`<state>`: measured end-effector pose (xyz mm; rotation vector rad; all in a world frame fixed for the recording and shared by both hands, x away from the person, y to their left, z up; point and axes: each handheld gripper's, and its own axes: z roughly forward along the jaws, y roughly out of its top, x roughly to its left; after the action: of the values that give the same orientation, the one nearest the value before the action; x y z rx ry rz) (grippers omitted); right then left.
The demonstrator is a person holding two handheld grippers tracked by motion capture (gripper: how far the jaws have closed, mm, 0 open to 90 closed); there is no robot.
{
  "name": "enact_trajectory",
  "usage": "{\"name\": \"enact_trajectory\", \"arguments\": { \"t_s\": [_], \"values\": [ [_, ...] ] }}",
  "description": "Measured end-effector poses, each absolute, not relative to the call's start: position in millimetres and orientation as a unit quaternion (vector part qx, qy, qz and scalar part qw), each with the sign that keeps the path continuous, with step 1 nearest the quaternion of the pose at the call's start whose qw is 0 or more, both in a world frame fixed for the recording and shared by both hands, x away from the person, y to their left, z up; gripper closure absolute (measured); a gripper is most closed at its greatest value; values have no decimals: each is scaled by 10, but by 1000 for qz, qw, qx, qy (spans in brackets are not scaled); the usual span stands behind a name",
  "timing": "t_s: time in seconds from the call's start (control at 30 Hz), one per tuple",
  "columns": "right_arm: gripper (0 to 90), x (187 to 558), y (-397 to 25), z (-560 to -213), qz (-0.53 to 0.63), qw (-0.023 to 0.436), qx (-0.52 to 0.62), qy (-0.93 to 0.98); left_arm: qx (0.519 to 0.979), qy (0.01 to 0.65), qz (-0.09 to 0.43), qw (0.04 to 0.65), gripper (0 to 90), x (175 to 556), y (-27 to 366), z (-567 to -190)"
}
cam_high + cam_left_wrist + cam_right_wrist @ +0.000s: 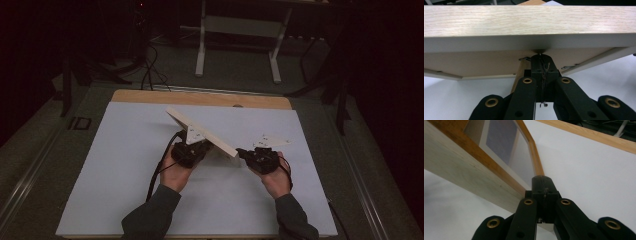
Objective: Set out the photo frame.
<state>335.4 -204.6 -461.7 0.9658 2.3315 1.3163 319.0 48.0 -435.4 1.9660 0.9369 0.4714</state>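
A light-wood picture frame (200, 127) stands tilted over the white mat, with its far-left corner raised. My left gripper (199, 146) reaches under its back. In the left gripper view the frame's pale edge (524, 22) spans the top, and my left gripper (541, 58) is shut on a thin metal fitting on the brown backing. My right gripper (243, 151) meets the frame's near-right end. In the right gripper view the frame (474, 175) runs off to the upper left, glass side showing. There my right gripper (544, 181) is shut, its tip against the wooden rim.
A white mat (125, 165) covers the wooden table (260, 101). Beyond the table's far edge are a white-legged stand (201, 50) and black cables (149, 65) on the dark floor. Both forearms come in from the bottom edge.
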Motion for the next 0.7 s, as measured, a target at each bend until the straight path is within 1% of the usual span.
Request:
{"name": "enact_trajectory", "arguments": {
  "t_s": [0.7],
  "values": [
    [900,3285,-1979,-4612,457,136,313,822,801,368,179,437,900,3274,481,-4411]
  ]
}}
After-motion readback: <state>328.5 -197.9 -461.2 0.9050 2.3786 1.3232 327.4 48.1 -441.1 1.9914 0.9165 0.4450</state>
